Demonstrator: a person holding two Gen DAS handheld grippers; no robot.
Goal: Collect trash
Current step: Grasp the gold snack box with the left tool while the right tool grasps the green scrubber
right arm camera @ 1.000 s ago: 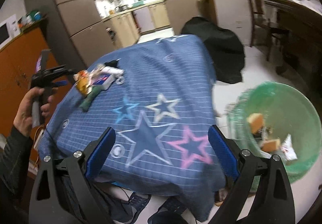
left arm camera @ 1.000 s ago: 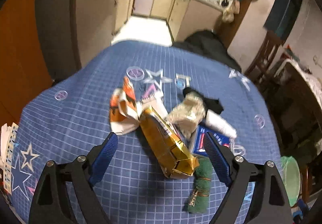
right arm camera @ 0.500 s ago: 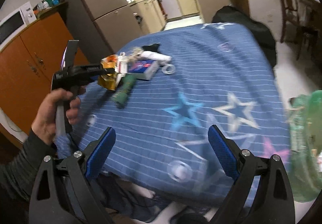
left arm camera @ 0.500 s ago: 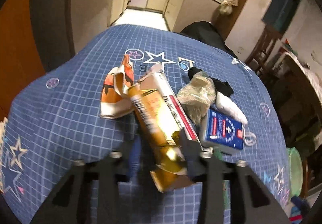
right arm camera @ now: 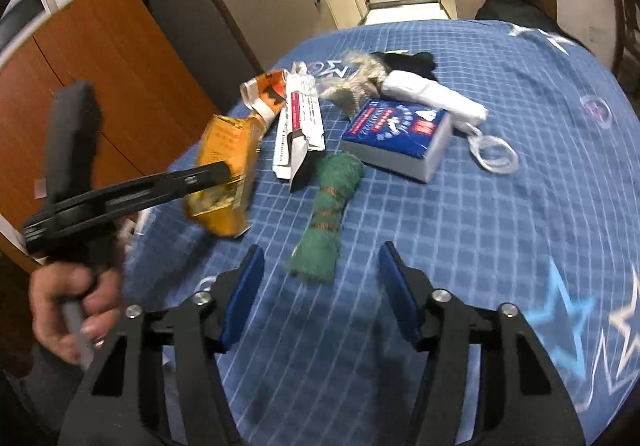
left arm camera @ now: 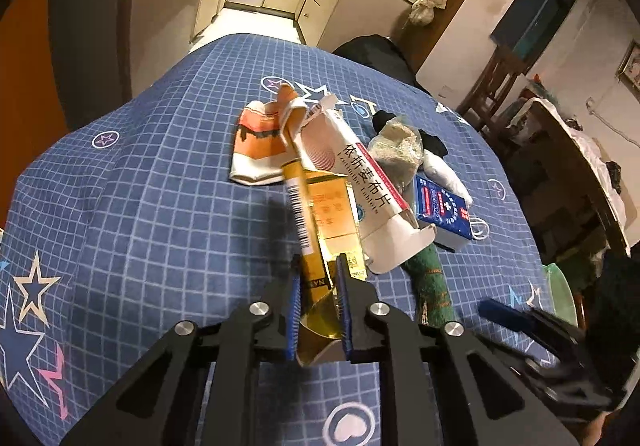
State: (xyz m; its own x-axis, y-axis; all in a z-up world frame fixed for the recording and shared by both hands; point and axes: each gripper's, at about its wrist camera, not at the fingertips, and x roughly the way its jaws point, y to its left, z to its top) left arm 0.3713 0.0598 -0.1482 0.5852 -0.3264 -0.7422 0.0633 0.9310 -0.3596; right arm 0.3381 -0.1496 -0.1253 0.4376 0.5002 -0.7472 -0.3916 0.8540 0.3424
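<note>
Left wrist view: the left hand-held gripper (left arm camera: 318, 298) pinches a gold carton (left arm camera: 320, 221), its long axis pointing away, pressed against a white medicine box (left arm camera: 360, 181) on the worktop (left arm camera: 140, 205). The right hand-held gripper (right arm camera: 320, 286), jaws half apart and just closing, empty, hovers by a green bundle (right arm camera: 328, 209)

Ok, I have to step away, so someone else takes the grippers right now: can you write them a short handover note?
Left gripper: just closed, shut on the crushed gold box, at the near edge of the pile.
Right gripper: jaws have been closing but nothing is between them; it points at the green bundle just ahead.
On the blue tablecloth lie: white carton, orange-and-white wrapper, blue box, white roll, a clear bag of grainy stuff, a black item behind it.
Done: gold box gripped.
Left: bin it, then everything else; the green bin edge shows at the table's right.
</note>
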